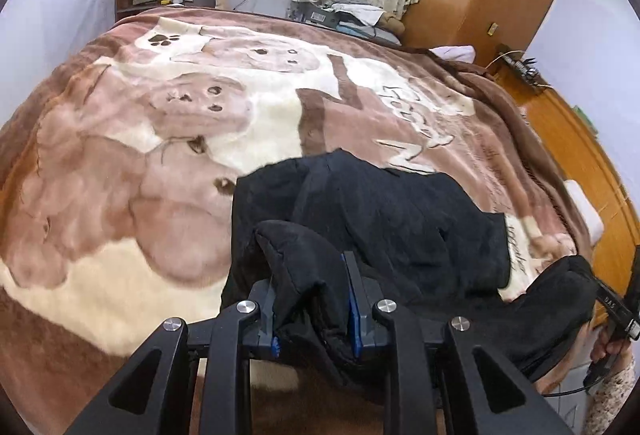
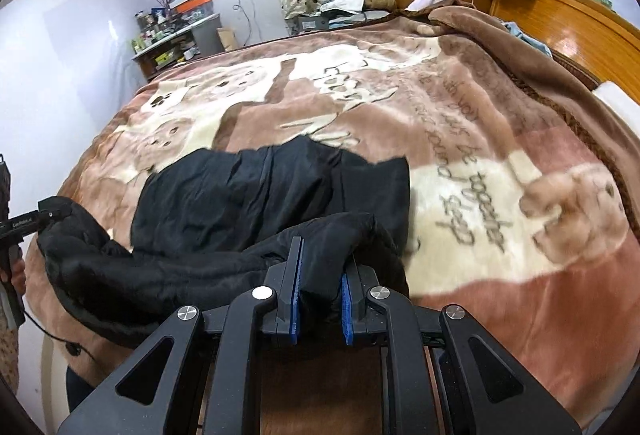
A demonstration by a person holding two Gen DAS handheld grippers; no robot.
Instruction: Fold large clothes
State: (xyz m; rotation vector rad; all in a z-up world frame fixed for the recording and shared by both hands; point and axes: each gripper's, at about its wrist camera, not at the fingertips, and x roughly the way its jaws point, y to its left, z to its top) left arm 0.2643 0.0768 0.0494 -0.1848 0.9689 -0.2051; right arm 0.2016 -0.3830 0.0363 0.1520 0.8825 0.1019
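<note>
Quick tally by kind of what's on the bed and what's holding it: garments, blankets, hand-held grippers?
Black garment: 1
Brown bear-print blanket: 1
Hand-held grippers: 2, the left hand-held gripper and the right hand-held gripper, each clamped on the garment's near edge
Total: 4

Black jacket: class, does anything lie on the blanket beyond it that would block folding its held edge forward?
Nothing visible does. Both claws grip the black jacket; beyond it, the blanket looks bare.
</note>
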